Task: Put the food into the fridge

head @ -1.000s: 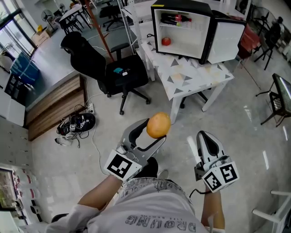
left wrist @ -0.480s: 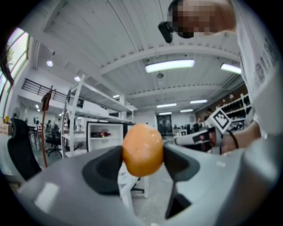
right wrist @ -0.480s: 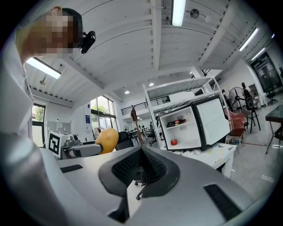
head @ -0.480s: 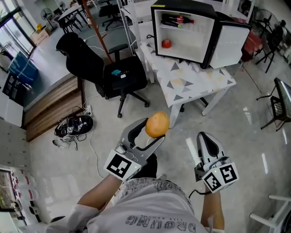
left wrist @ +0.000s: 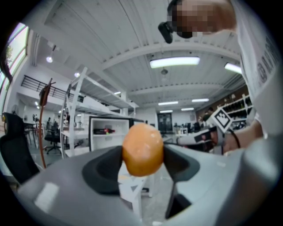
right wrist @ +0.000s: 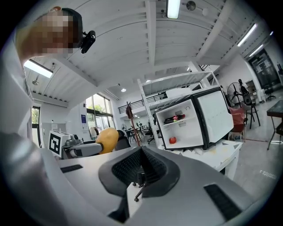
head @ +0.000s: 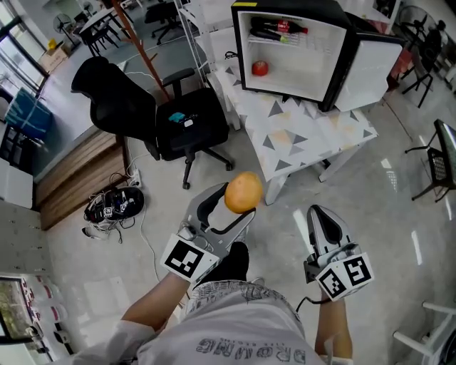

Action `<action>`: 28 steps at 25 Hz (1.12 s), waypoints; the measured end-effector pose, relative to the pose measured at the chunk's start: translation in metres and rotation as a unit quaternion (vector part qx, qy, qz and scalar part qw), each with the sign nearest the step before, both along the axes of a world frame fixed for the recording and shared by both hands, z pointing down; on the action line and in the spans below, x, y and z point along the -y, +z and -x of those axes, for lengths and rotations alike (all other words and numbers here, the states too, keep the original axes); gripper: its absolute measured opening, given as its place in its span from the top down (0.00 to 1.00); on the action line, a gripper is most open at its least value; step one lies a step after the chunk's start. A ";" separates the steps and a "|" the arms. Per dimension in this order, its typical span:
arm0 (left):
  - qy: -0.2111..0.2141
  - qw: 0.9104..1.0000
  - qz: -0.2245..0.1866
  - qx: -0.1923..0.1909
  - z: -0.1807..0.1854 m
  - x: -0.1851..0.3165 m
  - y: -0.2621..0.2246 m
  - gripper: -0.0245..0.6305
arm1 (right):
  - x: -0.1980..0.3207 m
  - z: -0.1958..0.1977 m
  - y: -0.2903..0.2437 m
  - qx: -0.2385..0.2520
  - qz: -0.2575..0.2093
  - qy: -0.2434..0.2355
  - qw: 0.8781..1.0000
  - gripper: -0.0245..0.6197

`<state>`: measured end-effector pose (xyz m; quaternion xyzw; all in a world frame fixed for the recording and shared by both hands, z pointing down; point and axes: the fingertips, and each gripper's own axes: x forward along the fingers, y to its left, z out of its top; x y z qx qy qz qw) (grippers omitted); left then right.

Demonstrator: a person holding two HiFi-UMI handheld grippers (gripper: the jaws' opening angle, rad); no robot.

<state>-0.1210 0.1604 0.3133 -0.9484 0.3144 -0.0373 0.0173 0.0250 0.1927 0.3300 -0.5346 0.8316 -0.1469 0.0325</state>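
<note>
left gripper view | left tongs (left wrist: 143,160) clench round glossy orange (left wrist: 142,148) | right tongs (right wrist: 141,171) closed, empty

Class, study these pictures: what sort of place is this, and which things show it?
Probably an open-plan office or lab workspace: a black swivel office chair, rows of desks and chairs further back, and a small black open-door fridge on a white triangle-patterned table.

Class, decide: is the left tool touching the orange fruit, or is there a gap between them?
Touching. The left gripper view shows the orange fruit wedged between the two dark pads of the left tool, with no gap on either side.
</note>
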 end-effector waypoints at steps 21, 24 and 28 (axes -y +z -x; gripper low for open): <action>0.034 0.999 0.022 -0.006 -0.003 0.175 0.014 0.51 | 0.165 0.003 0.010 -0.006 0.030 0.032 0.999 0.96; 0.044 0.999 0.023 -0.005 -0.003 0.196 0.013 0.51 | 0.184 0.005 0.008 -0.006 0.031 0.040 0.999 0.96; 0.054 0.998 0.023 -0.005 -0.003 0.224 0.009 0.51 | 0.211 0.007 0.005 -0.008 0.034 0.048 0.998 0.96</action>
